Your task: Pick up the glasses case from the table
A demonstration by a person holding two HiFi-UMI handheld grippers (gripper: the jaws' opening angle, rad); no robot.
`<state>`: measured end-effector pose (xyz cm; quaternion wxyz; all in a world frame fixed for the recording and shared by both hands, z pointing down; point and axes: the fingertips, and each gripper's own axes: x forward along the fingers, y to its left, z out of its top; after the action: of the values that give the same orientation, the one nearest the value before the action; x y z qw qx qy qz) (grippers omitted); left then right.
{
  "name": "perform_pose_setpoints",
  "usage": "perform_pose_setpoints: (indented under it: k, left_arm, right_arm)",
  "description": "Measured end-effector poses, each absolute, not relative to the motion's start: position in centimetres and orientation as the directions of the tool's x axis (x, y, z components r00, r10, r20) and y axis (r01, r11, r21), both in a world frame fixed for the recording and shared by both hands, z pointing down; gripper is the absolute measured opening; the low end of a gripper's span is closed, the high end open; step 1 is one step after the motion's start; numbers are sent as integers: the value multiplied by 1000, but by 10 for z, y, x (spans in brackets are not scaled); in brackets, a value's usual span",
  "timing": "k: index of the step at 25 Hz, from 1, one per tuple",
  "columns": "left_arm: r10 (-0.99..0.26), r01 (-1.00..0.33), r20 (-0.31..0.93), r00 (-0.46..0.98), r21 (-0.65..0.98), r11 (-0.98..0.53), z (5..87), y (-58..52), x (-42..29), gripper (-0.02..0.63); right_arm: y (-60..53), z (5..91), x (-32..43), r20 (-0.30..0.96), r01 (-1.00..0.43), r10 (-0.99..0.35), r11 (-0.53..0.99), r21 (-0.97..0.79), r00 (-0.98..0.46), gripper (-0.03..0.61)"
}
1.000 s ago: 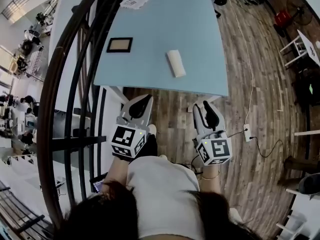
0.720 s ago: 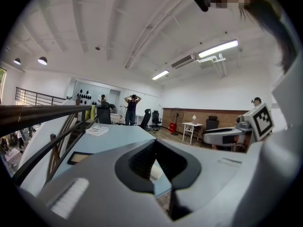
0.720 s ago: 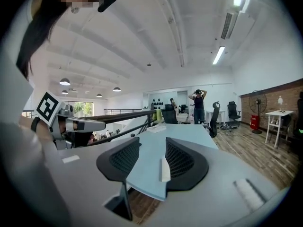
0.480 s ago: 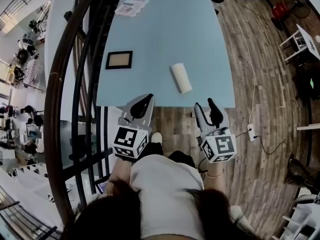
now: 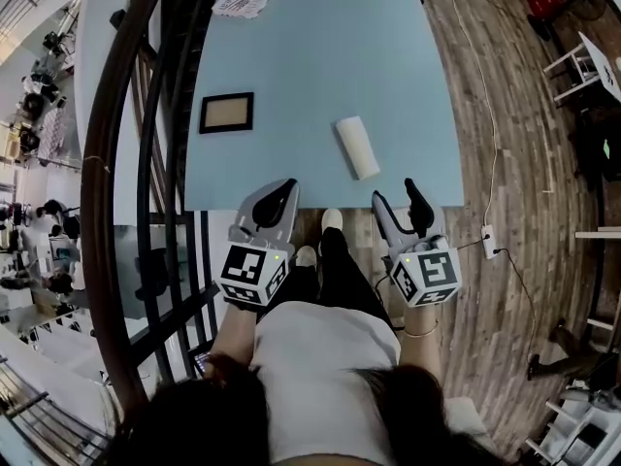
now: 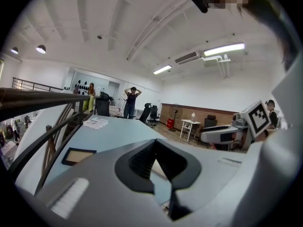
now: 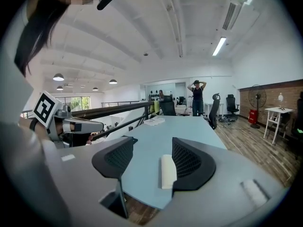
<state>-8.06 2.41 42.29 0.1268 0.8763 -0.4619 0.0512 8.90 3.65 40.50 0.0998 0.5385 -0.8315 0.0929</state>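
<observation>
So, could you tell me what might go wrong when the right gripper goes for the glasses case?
The right gripper, fingers opening and empty, is lined up with the glasses case close to one finger, so that finger might nudge the case instead of straddling it. The case also lies near the table edge, so a sideways knock could send it off.
</observation>
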Motion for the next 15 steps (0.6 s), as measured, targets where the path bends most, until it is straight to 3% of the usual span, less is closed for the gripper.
perform_pose_setpoints:
  k: [7,15]
  left_arm:
    - [-809,-835,209,550,175,-522,425,1,-83,57]
    - [-826,-849,199,527,160,-503,413,-105,-65,57]
  right_arm:
    - [13,417,87,295,-903,-857,425,-56,-422,252]
    - [-88,420,108,314,-889,-835,450,-80,-451,259]
